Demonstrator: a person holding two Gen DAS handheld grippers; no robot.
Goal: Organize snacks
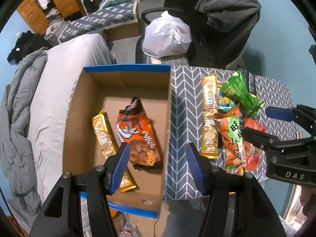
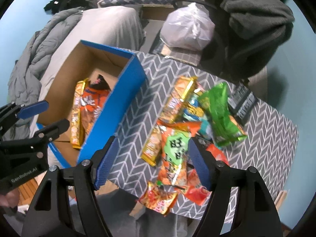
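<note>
While 2 snacks, a gold bar (image 1: 104, 136) and an orange bag (image 1: 138, 136), already lie in the box (image 1: 126, 70), the rest sit heaped on the counter (image 2: 266, 138) beside it, presumably awaiting their turn. Left hand-held gripper (image 1: 158, 164) hangs over the box wall, jaws spread and empty; right hand-held gripper (image 2: 152, 162) hovers spread above an orange-green packet (image 2: 173, 158), likely lining up to grab it.

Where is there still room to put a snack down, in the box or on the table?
In the cardboard box, the floor is bare behind the orange snack bag and along the right wall. On the table, the chevron cloth is bare between the box and the long yellow pack. Right of that, the snack pile is crowded.
</note>
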